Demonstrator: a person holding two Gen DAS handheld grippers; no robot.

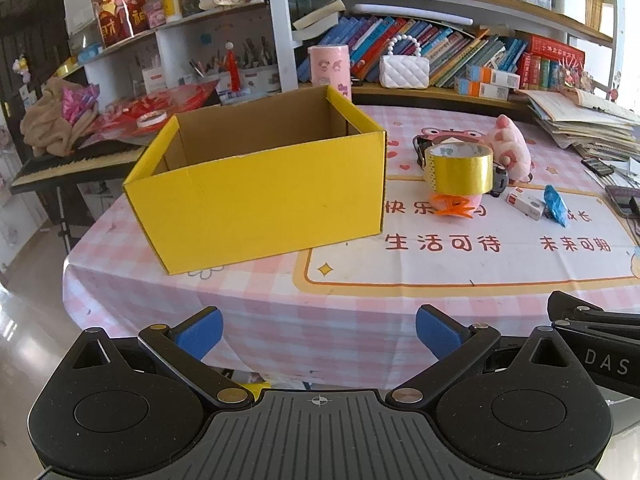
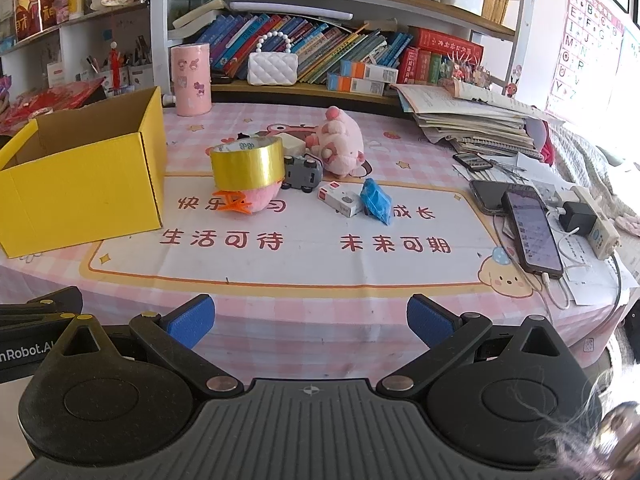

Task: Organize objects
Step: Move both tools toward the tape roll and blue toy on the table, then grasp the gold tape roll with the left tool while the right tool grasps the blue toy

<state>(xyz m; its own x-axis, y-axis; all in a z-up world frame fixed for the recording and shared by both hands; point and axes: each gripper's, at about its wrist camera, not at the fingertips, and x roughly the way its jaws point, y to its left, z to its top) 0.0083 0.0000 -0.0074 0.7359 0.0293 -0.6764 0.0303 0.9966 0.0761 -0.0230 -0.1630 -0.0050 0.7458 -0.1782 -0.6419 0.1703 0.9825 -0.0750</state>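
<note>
An open, empty yellow cardboard box (image 1: 260, 196) stands at the table's left; it also shows in the right wrist view (image 2: 80, 184). Right of it a gold tape roll (image 1: 459, 168) (image 2: 248, 166) rests on a pink toy with orange feet (image 1: 460, 205) (image 2: 250, 202). Behind are a pink plush pig (image 1: 510, 148) (image 2: 342, 142) and a grey toy car (image 2: 302, 172). A small white box (image 1: 526, 202) (image 2: 340, 200) and a blue packet (image 1: 556, 204) (image 2: 376, 200) lie further right. My left gripper (image 1: 319, 332) and right gripper (image 2: 310, 322) are open and empty, off the table's front edge.
The pink checked tablecloth (image 2: 320, 304) covers the table. Two phones (image 2: 532, 230), a charger and cables lie at the right. A stack of books and papers (image 2: 472, 124) is at the back right. A pink cylinder (image 2: 191, 80) and a white purse (image 2: 272, 66) stand by the bookshelf.
</note>
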